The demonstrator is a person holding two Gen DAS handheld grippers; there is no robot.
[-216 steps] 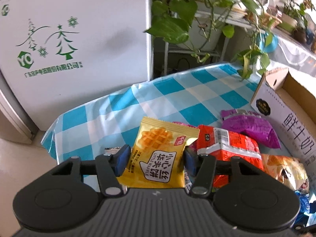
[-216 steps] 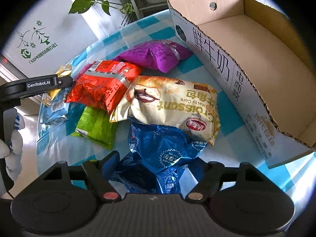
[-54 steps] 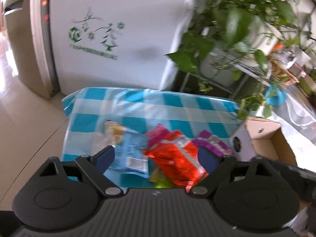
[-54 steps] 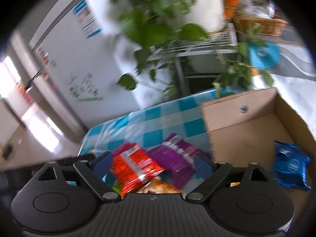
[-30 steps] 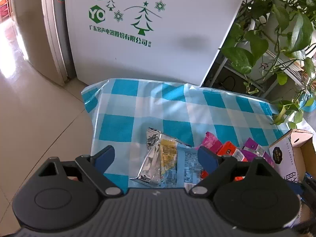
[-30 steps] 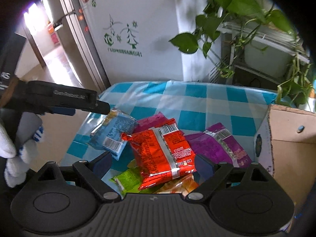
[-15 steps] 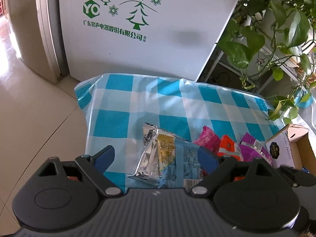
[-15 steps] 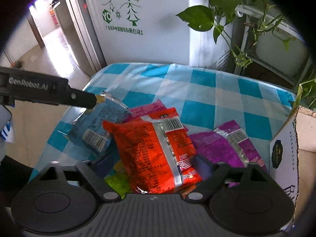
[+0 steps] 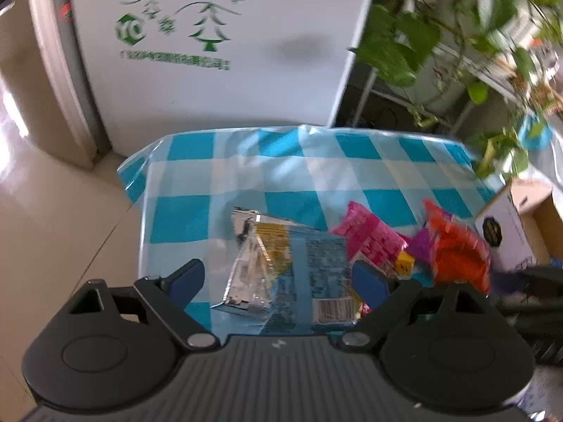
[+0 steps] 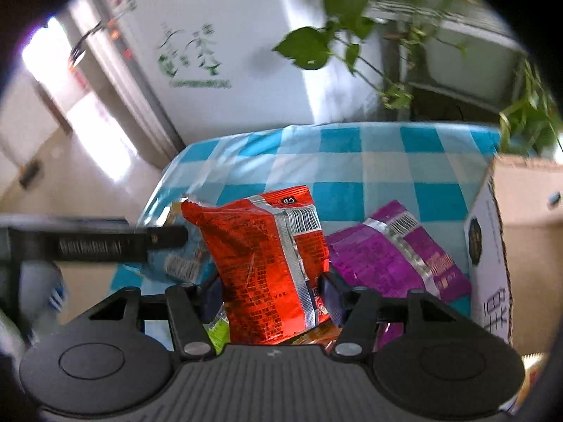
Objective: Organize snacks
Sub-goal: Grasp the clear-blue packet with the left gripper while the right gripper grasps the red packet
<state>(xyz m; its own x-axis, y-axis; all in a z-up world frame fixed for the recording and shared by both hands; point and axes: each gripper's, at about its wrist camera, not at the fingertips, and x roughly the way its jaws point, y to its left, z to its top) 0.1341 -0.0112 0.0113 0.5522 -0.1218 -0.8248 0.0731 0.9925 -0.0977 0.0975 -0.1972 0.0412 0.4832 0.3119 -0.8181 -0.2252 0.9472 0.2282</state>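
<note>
My right gripper is shut on a red snack bag and holds it upright above the checked table. The red bag also shows in the left wrist view. My left gripper is open over a light blue packet lying on a silver and yellow packet; it holds nothing. A pink packet lies to their right. A purple bag lies beside the cardboard box.
A white fridge stands behind the table. Potted plants on a rack stand at the back right. A green packet and an orange-brown bag lie under the red bag. The left gripper's body reaches in from the left.
My right gripper has closed on the red bag and lifted it upright off the pile. My left gripper has stayed open and shifted slightly over the blue packet.
</note>
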